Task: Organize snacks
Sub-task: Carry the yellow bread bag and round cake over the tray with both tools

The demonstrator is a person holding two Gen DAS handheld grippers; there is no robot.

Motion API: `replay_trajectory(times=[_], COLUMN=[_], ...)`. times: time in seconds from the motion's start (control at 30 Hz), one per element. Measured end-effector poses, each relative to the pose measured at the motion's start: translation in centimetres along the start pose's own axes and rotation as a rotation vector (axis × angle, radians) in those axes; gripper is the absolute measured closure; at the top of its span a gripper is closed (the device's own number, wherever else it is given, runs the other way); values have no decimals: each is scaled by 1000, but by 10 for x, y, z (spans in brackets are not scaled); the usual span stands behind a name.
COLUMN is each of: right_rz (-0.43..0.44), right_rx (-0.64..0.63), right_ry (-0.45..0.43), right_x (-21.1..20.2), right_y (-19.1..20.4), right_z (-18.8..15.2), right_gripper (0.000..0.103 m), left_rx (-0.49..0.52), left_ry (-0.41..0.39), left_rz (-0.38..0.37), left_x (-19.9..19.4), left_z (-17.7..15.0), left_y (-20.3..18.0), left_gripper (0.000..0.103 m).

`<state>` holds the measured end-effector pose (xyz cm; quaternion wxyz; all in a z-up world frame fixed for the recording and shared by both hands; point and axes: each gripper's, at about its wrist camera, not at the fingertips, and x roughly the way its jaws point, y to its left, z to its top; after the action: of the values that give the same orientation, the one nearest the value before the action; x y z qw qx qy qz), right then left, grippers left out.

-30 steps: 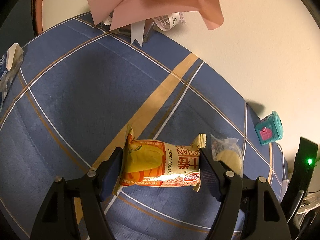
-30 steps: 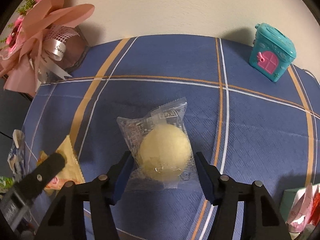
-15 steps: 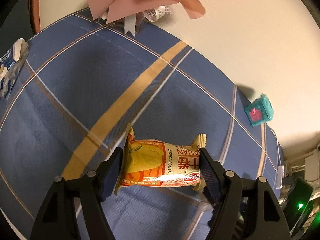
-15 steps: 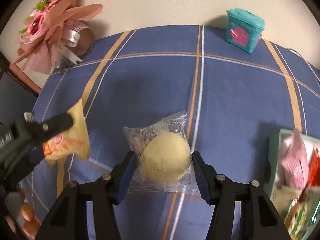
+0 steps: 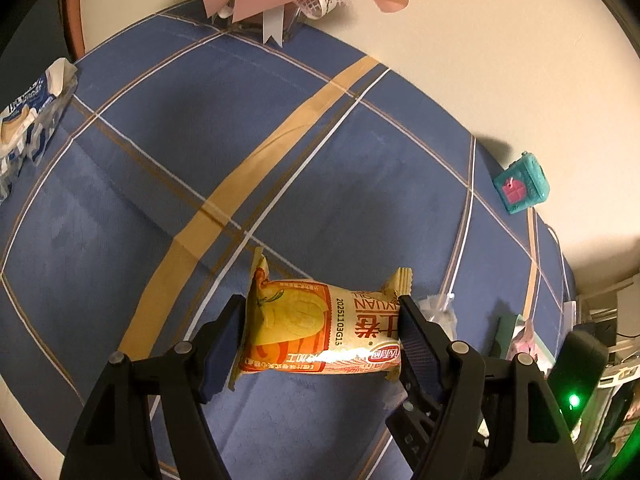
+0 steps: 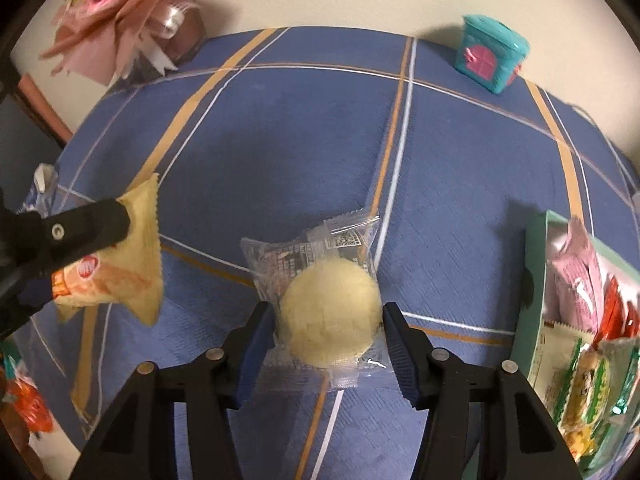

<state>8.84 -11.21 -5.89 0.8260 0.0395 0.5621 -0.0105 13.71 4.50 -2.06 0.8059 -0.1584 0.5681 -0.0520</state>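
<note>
An orange and yellow snack packet (image 5: 320, 328) hangs above the blue checked tablecloth (image 5: 200, 140) with my left gripper (image 5: 320, 312) shut on its two ends. The right wrist view shows the same packet (image 6: 120, 280) at the left edge. My right gripper (image 6: 327, 316) is shut on a clear packet (image 6: 316, 248) with a pale round cake inside, held just over the cloth. A green tray (image 6: 534, 280) with several snack packets in it lies to the right of this gripper. The tray's rim (image 5: 502, 332) also peeks out behind my left gripper's right finger.
A teal toy house (image 6: 492, 60) stands at the back right against the wall. A pink bouquet (image 6: 132, 12) sits at the back left. A blue and white packet (image 5: 32, 120) lies at the cloth's left edge. More orange packets (image 6: 28, 408) lie lower left.
Both grippers carried their packets to the right across the cloth. The right jaws narrowed onto the cake packet. The green tray came into the right wrist view.
</note>
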Motion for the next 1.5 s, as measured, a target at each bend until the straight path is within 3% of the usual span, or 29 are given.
replay_trajectory(times=[0.43,0.8,1.17,1.4,1.5], right_rz=[1,79,58,3,-62], right_rx=[-1,58,172,323,363], right_ry=[15,-19,-120,-200,-206], right_x=[18,-18,-98,-138,-146], right_y=[1,-24,-82,-158,-189], right_z=[5,-17,-76,-107,-118], right_gripper=[42,45,45,45,45], left_rx=[-11,19,163,336,411], left_ry=[31,3,-25,5,43], left_rz=[24,13,-33,-89,-108], left_x=[13,-3,-31,-33,-24], left_z=[-6,-18,-62,-106,-126], left_y=[1,-14,-73,-140,-169], left_gripper=[27,28,28,28,28])
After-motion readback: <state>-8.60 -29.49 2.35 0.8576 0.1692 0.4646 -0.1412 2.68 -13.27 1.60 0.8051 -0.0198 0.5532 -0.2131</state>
